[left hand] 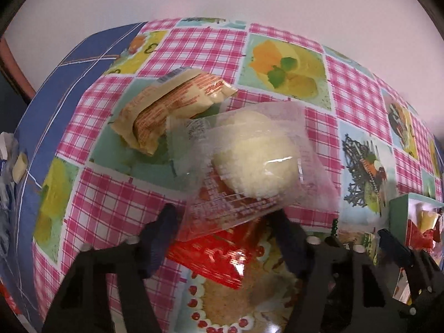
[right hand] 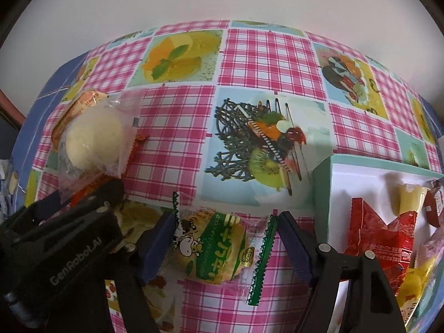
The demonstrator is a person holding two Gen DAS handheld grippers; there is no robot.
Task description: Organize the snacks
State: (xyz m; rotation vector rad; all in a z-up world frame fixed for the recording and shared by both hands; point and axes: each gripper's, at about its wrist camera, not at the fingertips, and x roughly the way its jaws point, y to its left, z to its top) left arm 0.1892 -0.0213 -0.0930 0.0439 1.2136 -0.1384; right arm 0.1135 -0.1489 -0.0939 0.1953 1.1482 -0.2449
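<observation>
My left gripper [left hand: 224, 230] is open, its blue pads either side of a red packet [left hand: 213, 260] and a clear wrapper holding a pale round cake [left hand: 255, 161]. A cream and orange packet [left hand: 172, 102] lies beyond. My right gripper [right hand: 224, 238] is open around a green and white cow-print cracker packet [right hand: 216, 247] lying on the cloth. The cake also shows in the right wrist view [right hand: 94, 141], with the left gripper's black body [right hand: 63, 249] below it. The white box [right hand: 358, 177] at right holds red packets [right hand: 374, 230] and a yellow jelly cup [right hand: 410, 197].
The table wears a pink checked cloth with dessert pictures [right hand: 263, 63] and a blue border [left hand: 55, 83]. Crumpled wrappers [left hand: 11, 155] lie off the left edge. A pale wall stands behind the table. The box also shows at the right of the left wrist view [left hand: 399, 216].
</observation>
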